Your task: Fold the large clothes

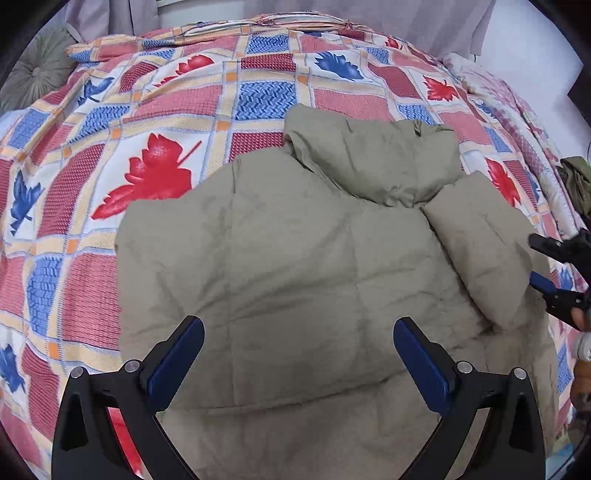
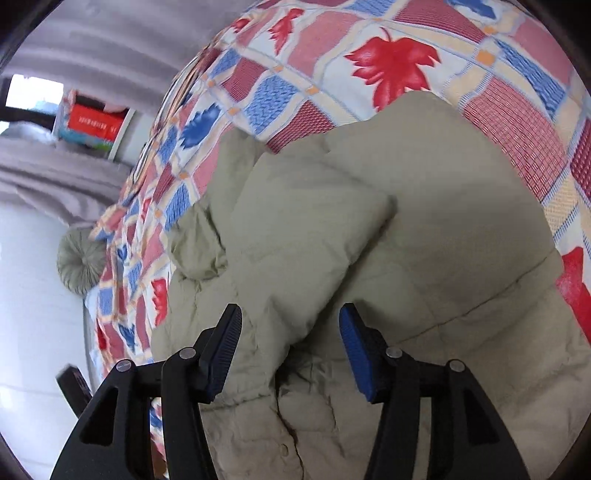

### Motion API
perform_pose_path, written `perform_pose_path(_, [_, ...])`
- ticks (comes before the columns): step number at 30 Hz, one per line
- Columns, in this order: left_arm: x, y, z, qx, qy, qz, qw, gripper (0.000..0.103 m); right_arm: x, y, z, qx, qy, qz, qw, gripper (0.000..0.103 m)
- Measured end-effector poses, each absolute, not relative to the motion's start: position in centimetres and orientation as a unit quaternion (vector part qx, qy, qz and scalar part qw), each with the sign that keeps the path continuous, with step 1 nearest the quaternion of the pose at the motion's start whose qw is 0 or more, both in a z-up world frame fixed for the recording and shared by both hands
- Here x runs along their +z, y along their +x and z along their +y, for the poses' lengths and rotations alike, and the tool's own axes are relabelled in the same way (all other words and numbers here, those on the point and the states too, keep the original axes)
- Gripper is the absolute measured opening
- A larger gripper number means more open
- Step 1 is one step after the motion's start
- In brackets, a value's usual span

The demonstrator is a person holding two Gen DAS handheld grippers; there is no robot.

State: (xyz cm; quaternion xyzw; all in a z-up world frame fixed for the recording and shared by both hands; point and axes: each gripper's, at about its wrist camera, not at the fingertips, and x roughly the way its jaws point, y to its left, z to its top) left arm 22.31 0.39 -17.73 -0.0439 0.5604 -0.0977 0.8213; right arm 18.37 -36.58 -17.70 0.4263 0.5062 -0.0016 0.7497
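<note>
A khaki jacket (image 1: 295, 266) lies spread on a leaf-patterned quilt (image 1: 155, 122), one sleeve (image 1: 480, 251) folded across it. Both the left gripper (image 1: 298, 334) and right gripper (image 2: 290, 325) hover over it, jaws apart, holding nothing. A round cushion (image 1: 35, 70) sits by grey curtains (image 1: 110, 16).

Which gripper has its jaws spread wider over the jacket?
The left gripper: its jaws stand far apart over the jacket, while the right gripper shows a narrower gap.

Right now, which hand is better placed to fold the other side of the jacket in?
Left, probably. The left tool hangs open over the jacket body near its unfolded side; the right tool sits by the folded sleeve.
</note>
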Motion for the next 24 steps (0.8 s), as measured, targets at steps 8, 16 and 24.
perform_pose_path(8, [-17.6, 21.5, 3.4, -0.133, -0.187, 0.542, 0.809, 0.103, -15.4, 22.9, -30.4, 0.067, 0.337, 0.498, 0.796, 0.012])
perform_pose_path(16, [-16.8, 23.1, 6.6, -0.171, -0.308, 0.514, 0.782, 0.103, -15.7, 22.0, -16.6, 0.177, 0.109, 0.550, 0.809, 0.016])
perform_pose_path(24, [-19.7, 24.3, 3.6, -0.189, -0.323, 0.546, 0.750, 0.103, -17.6, 19.3, -17.9, 0.186, 0.116, 0.584, 0.781, 0.063])
